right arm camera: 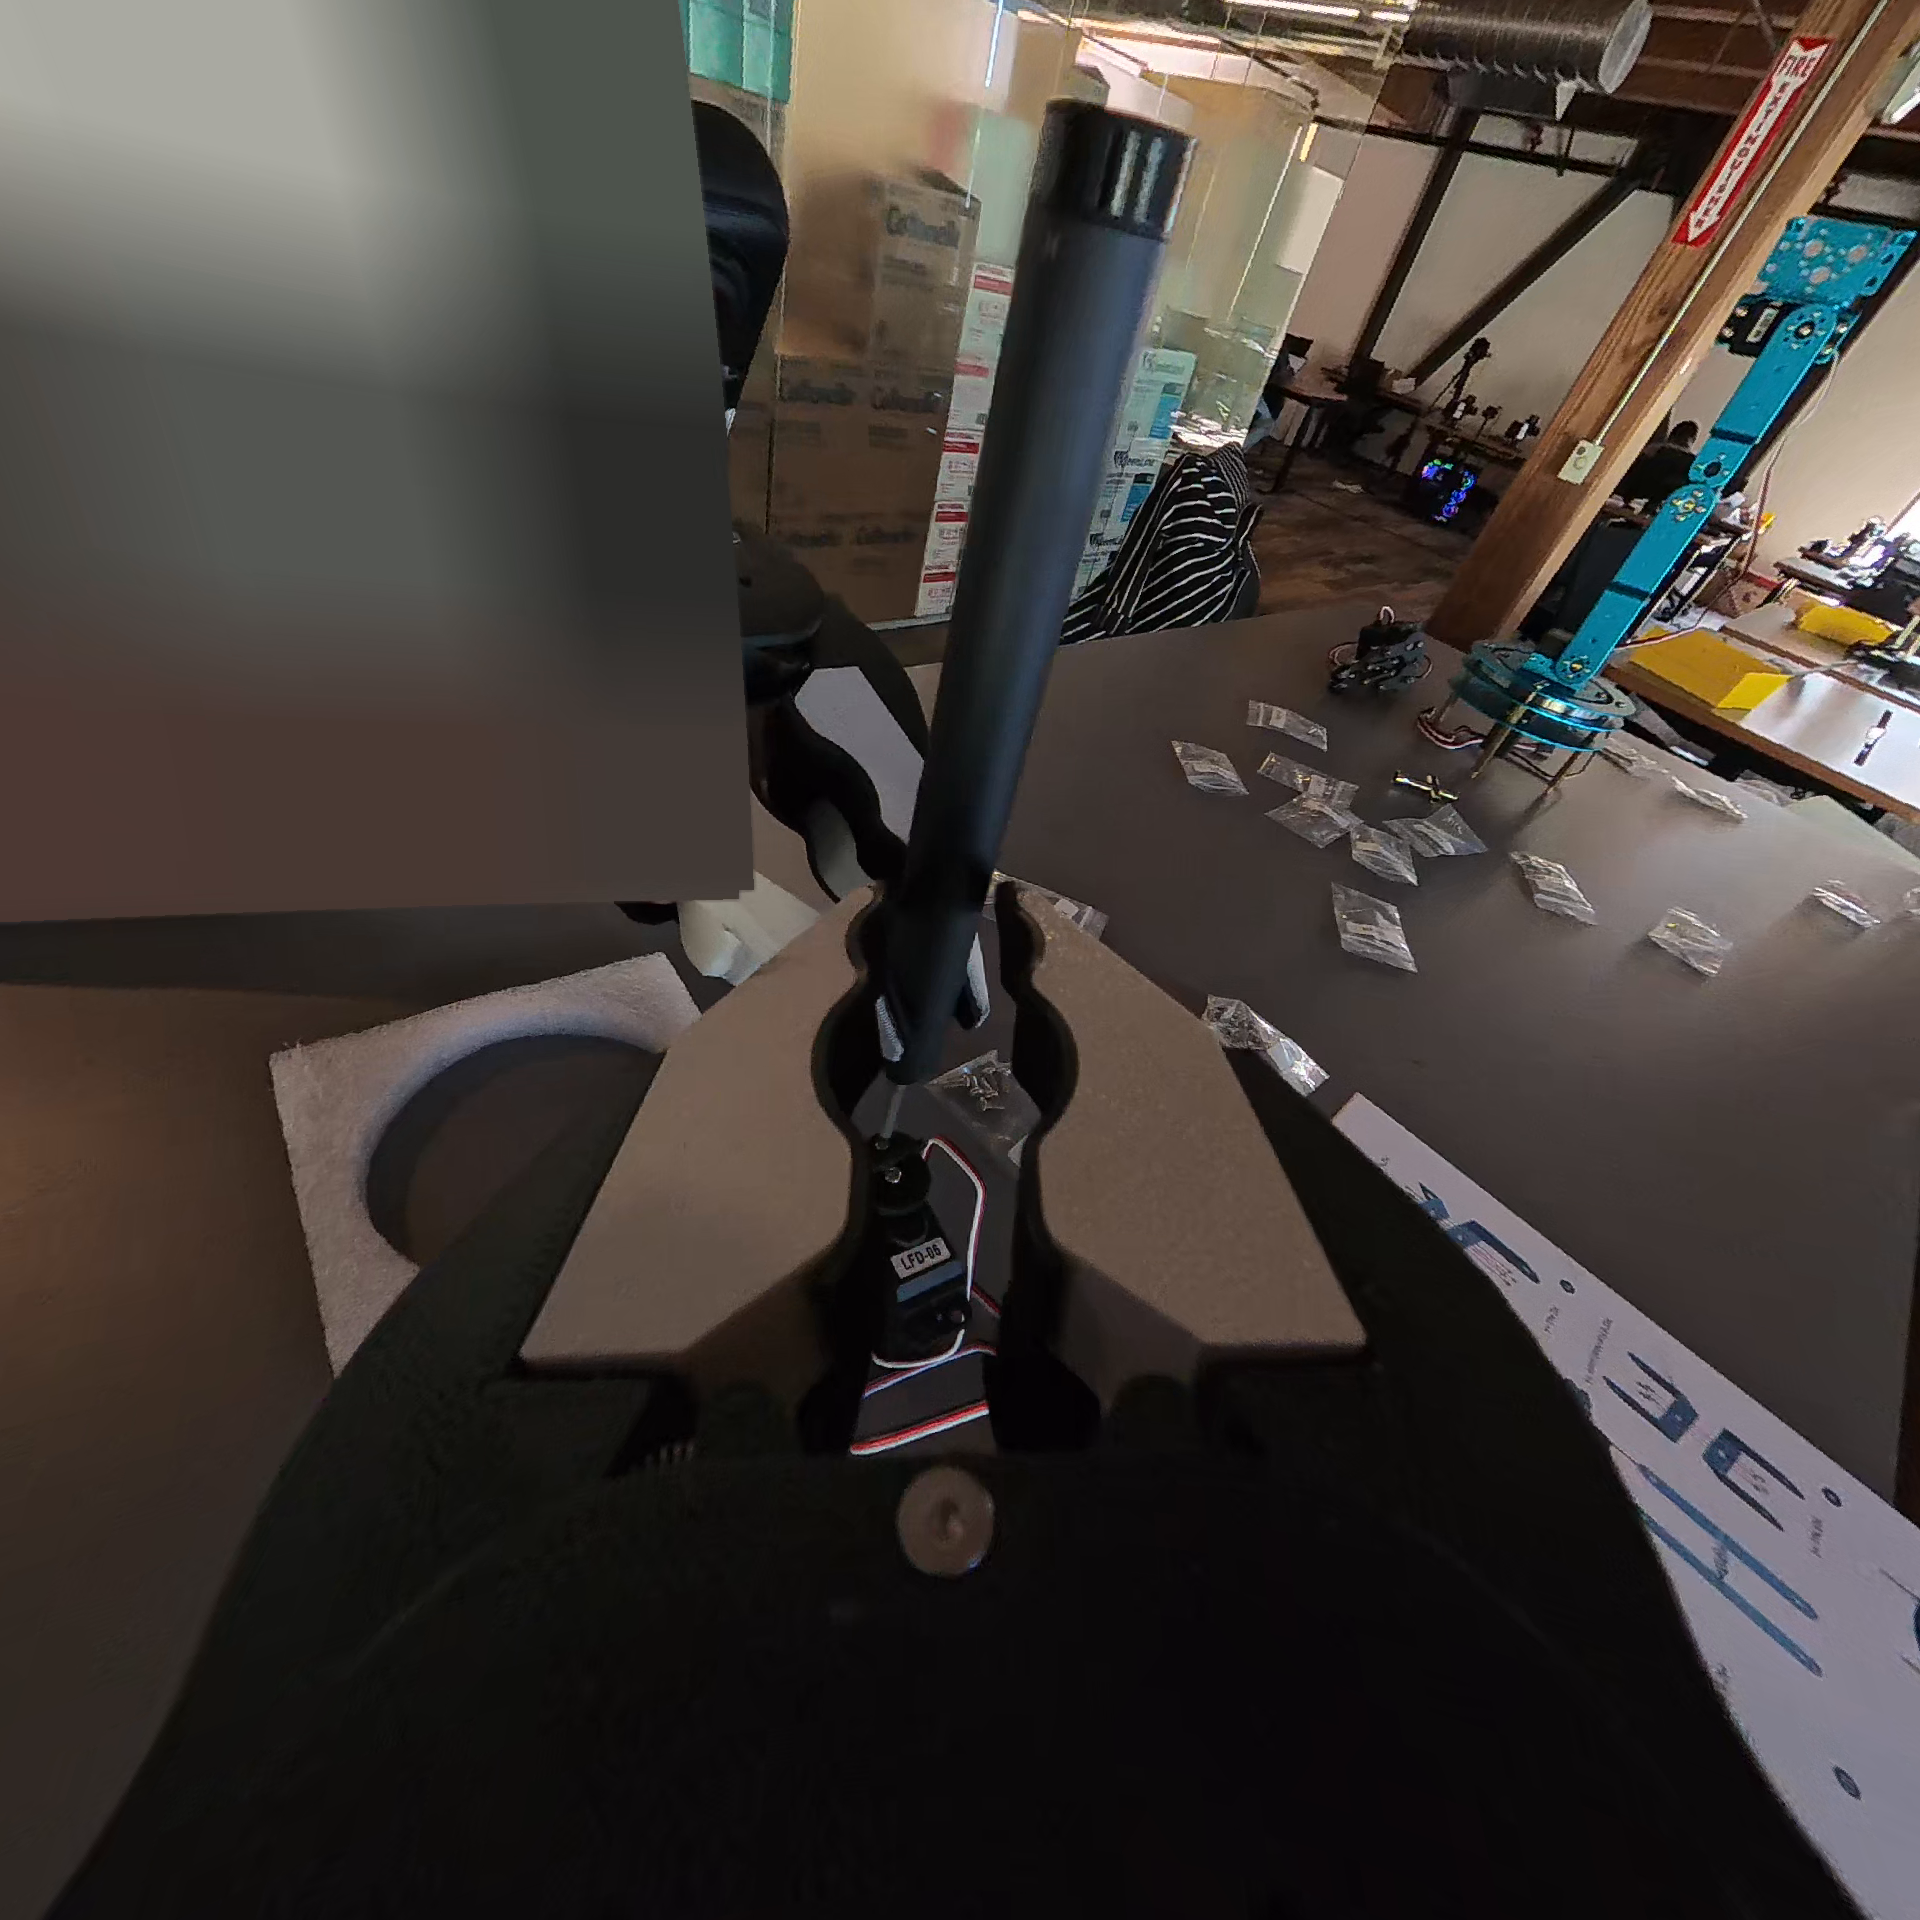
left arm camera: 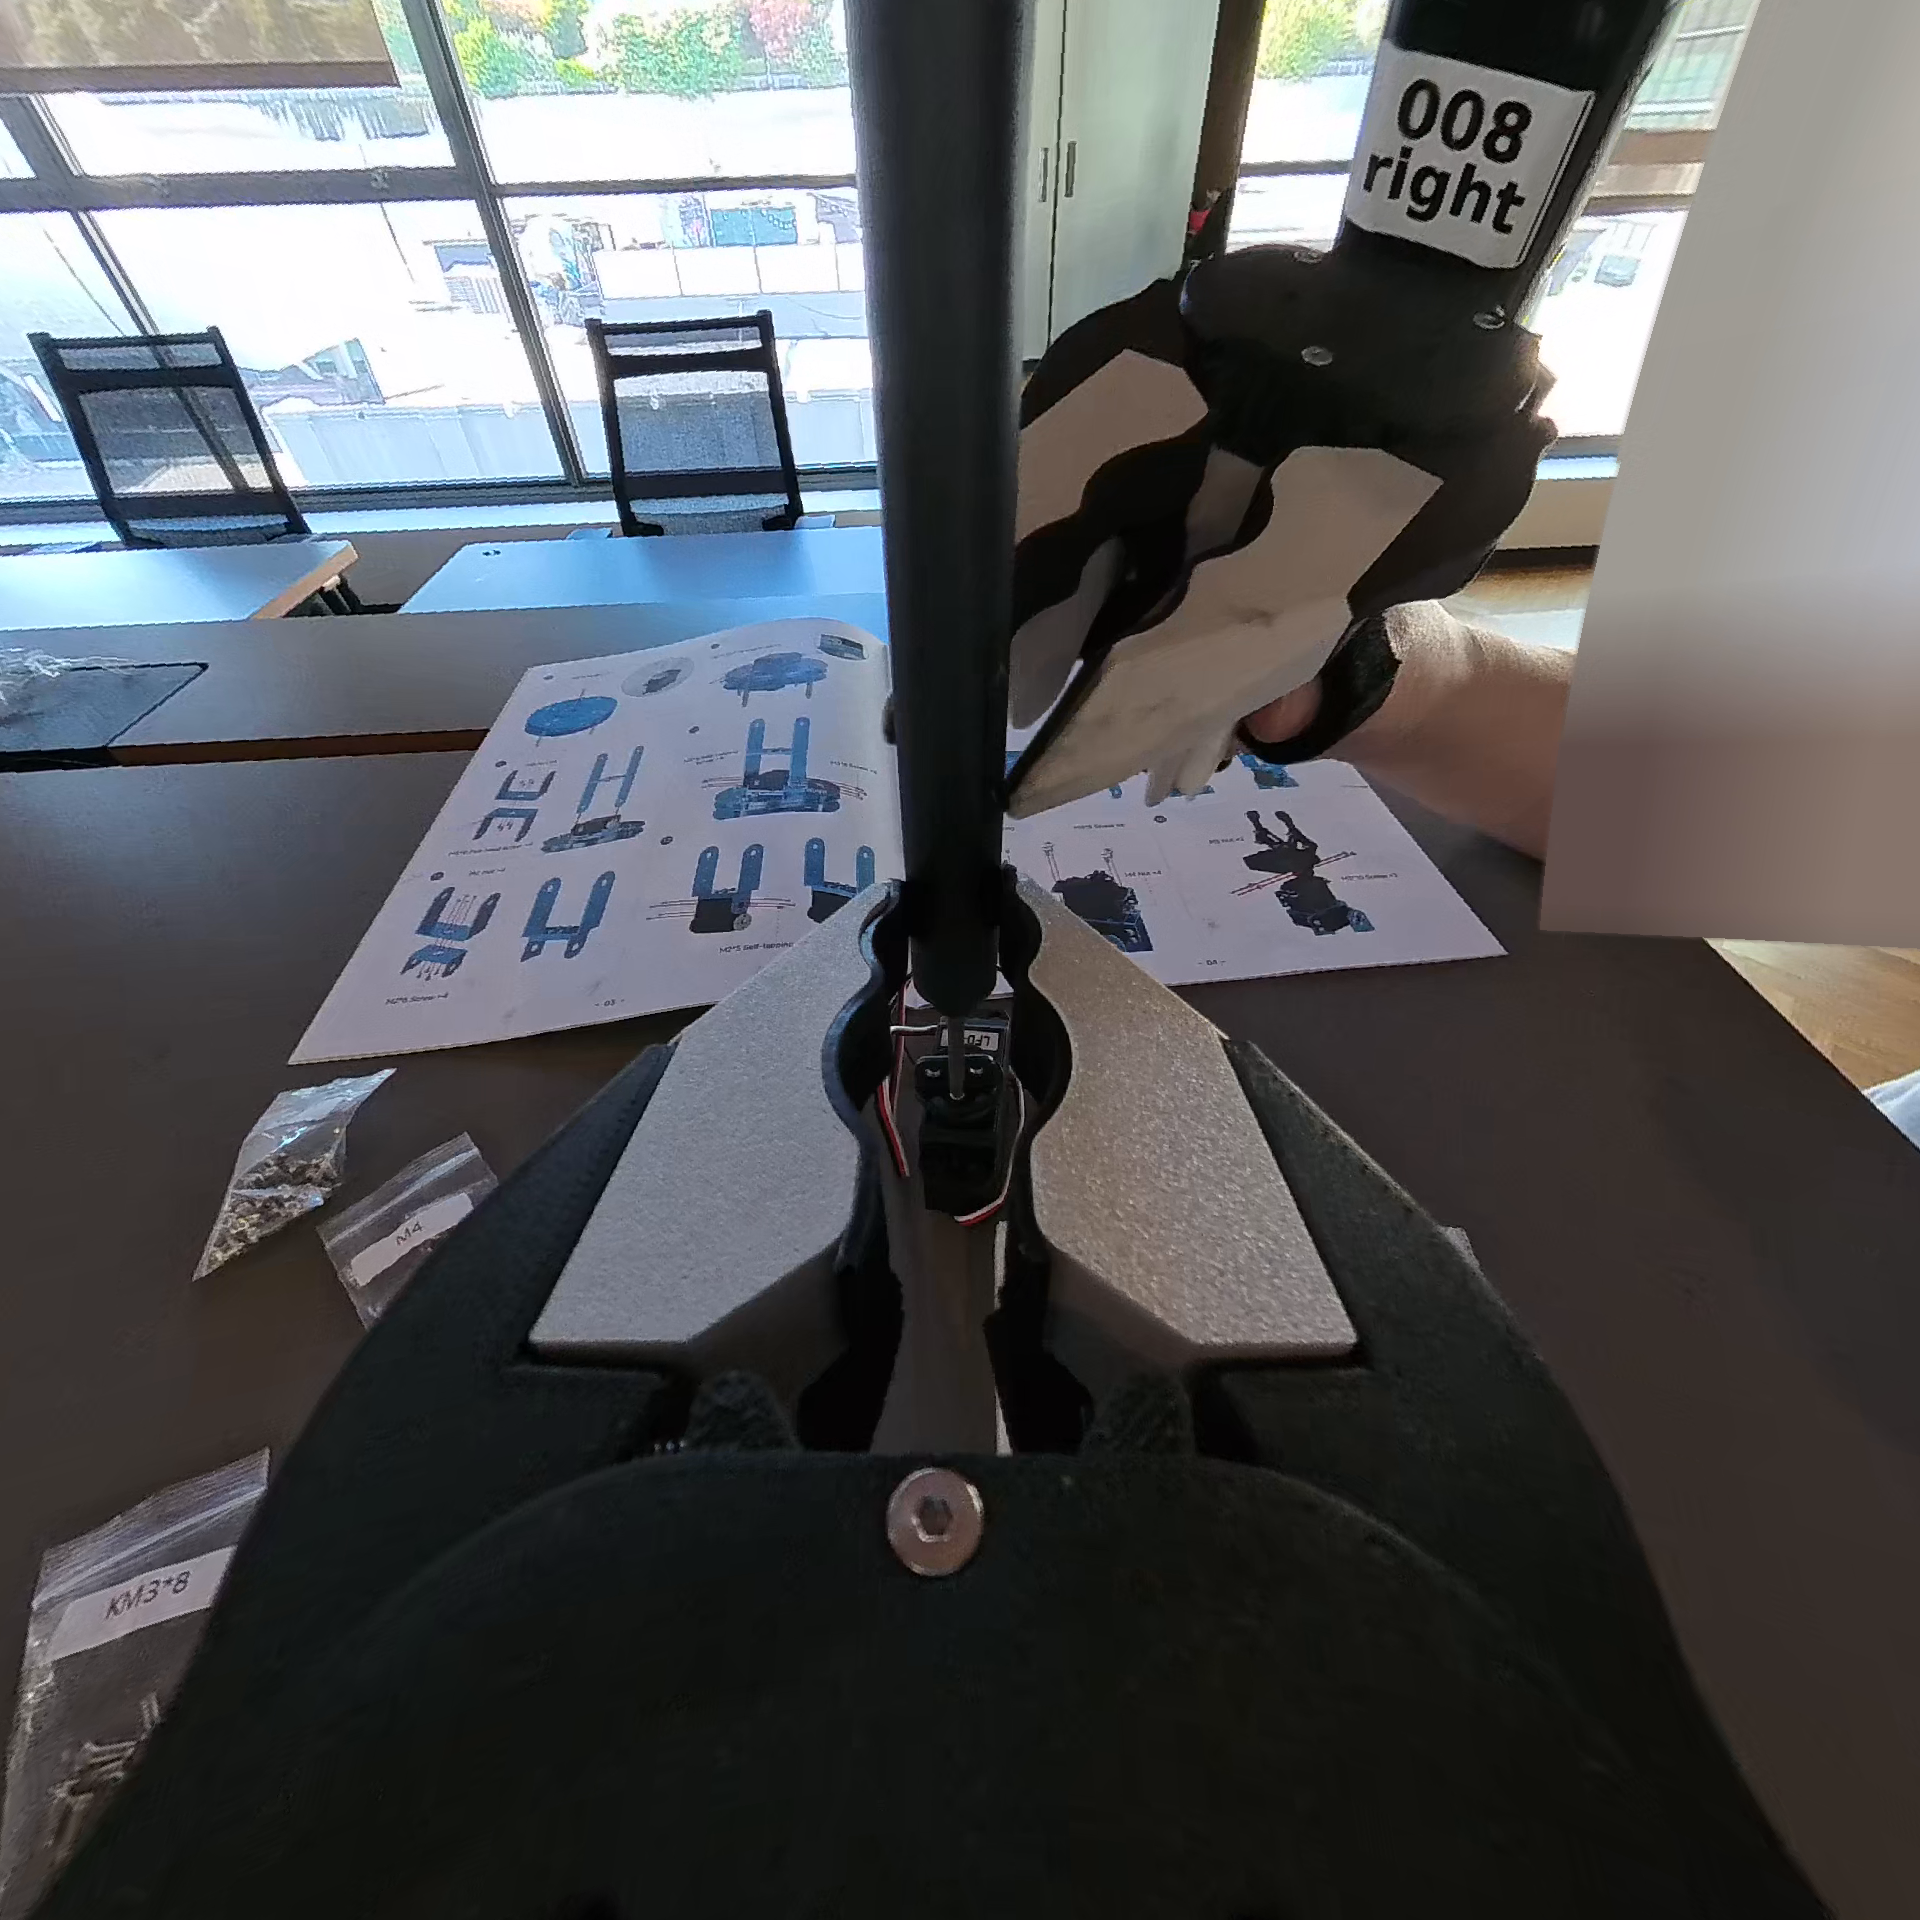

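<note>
My left gripper [left arm camera: 951,920] is shut on the lower end of a long black screwdriver [left arm camera: 940,468], which stands nearly upright. Its thin bit rests on top of a small black servo [left arm camera: 956,1132] with red, white and black wires, seen down between my fingers. My right gripper [right arm camera: 938,925] is closed around the same screwdriver [right arm camera: 1039,520] higher up. The servo [right arm camera: 914,1278] shows below it. In the left wrist view the right gripper [left arm camera: 1023,774] comes in from the upper right, held by a hand [left arm camera: 1455,707]. White fingertips [right arm camera: 886,1023] of the left gripper clamp the shaft.
An open instruction booklet [left arm camera: 665,821] lies on the dark table [left arm camera: 208,935] behind the servo. Small bags of screws [left arm camera: 281,1164] lie at the left, and several more bags [right arm camera: 1371,925] lie farther off. A blue robot arm [right arm camera: 1662,499] stands far right. A white foam block [right arm camera: 343,1091] lies at the left. Less than 4 cm separates the two grippers' tips. Left tips and right tips are each some 20 centimetres from the white foam block [right arm camera: 343,1091].
</note>
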The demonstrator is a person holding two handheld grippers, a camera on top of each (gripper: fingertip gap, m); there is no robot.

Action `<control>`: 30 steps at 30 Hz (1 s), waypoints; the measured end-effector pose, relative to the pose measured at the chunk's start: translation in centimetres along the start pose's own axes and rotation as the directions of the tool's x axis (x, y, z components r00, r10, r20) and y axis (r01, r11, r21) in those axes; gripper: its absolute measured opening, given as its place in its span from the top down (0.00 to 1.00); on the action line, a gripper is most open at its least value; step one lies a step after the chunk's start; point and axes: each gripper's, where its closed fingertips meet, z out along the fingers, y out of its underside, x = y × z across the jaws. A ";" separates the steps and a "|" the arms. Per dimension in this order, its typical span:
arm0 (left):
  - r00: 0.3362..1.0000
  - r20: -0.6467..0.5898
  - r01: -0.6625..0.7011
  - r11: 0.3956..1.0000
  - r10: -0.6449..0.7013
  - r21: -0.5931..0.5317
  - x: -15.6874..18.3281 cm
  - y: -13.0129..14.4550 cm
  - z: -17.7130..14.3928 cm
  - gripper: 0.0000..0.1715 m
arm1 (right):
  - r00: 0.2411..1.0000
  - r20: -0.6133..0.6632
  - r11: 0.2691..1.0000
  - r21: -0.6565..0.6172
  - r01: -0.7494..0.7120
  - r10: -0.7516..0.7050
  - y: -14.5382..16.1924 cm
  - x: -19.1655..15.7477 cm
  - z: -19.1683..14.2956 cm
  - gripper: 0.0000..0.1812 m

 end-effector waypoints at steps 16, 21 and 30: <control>1.000 -0.021 0.006 1.000 -0.007 -0.012 0.3 0.2 -0.3 0.83 | 1.000 0.012 1.000 0.002 -0.017 0.017 0.0 -0.2 0.4 0.92; 0.995 -0.061 0.069 0.992 -0.076 -0.103 0.3 2.0 -1.7 0.79 | 0.999 0.011 1.000 0.004 -0.030 0.030 0.0 0.0 0.3 0.92; 0.999 0.028 -0.030 0.953 0.041 -0.302 -0.1 6.4 0.2 0.80 | 0.999 0.022 0.999 0.009 -0.038 0.038 0.0 -0.1 0.4 0.92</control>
